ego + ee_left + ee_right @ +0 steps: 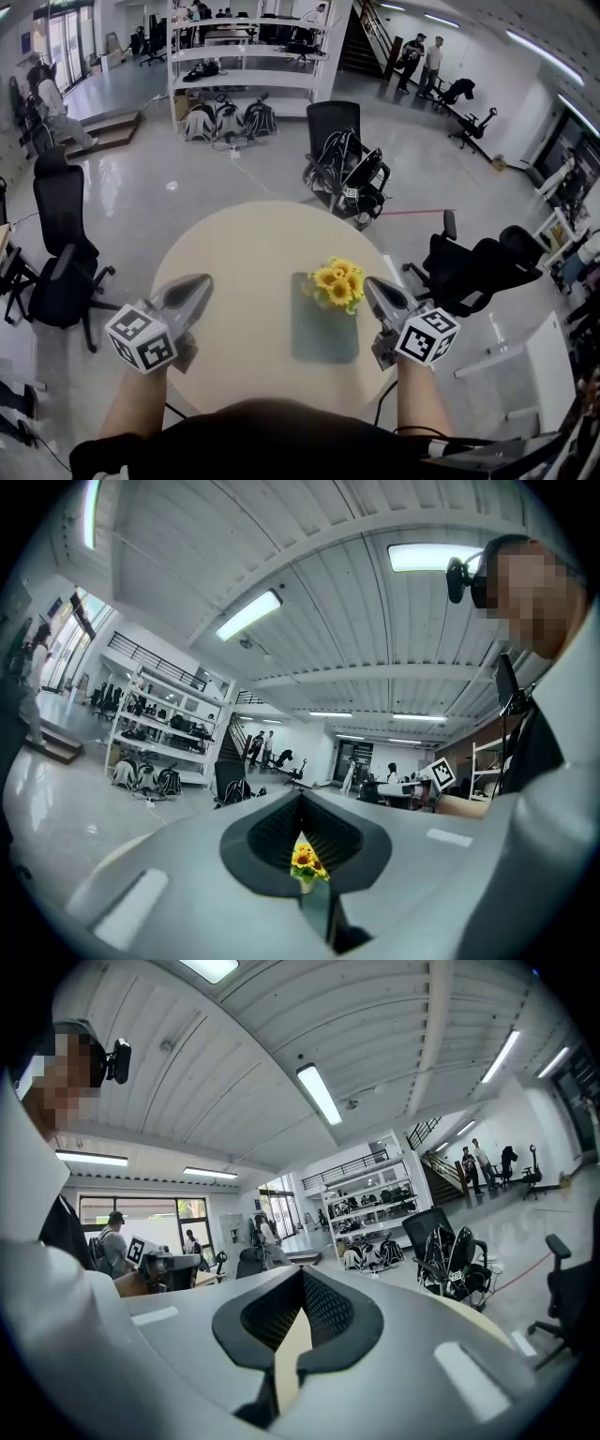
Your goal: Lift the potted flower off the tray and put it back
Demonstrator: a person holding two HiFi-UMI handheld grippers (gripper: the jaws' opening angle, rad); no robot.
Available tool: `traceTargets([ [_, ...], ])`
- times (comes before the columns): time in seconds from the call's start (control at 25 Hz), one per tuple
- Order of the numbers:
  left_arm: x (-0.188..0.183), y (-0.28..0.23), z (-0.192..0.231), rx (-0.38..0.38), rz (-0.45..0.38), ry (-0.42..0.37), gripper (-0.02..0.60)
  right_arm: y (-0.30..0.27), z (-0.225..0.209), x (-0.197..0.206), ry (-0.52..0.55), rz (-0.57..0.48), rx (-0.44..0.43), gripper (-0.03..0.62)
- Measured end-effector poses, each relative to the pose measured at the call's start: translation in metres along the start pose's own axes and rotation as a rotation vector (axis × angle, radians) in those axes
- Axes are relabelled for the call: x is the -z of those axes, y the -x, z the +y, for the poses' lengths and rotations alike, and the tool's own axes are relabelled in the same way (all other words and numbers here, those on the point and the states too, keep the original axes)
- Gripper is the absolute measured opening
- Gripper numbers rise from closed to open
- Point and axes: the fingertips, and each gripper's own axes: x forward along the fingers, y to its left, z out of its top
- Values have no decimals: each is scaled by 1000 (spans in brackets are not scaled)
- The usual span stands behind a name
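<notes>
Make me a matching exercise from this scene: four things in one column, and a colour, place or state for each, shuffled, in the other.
1. potted flower
2. tray
3. left claw
4. table

A. round and beige
B. shut and empty, left of the tray
C. yellow blooms, standing at the tray's far end
D. grey-green, lying flat on the table

Pairs: 1-C, 2-D, 3-B, 4-A

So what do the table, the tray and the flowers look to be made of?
Table: pale beige, matte, even tone, likely laminate or painted wood. Tray: dark grey-green, smooth with a faint sheen, probably plastic, possibly glass. Flowers: vivid yellow petals, green leaves; real or artificial cannot be told.
</notes>
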Motion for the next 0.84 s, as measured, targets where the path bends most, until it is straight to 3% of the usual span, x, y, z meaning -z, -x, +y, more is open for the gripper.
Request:
traceTargets([
  [0.84, 11, -2, -3, 37, 36, 1, -2, 0, 4, -2, 29, 16, 16, 11],
])
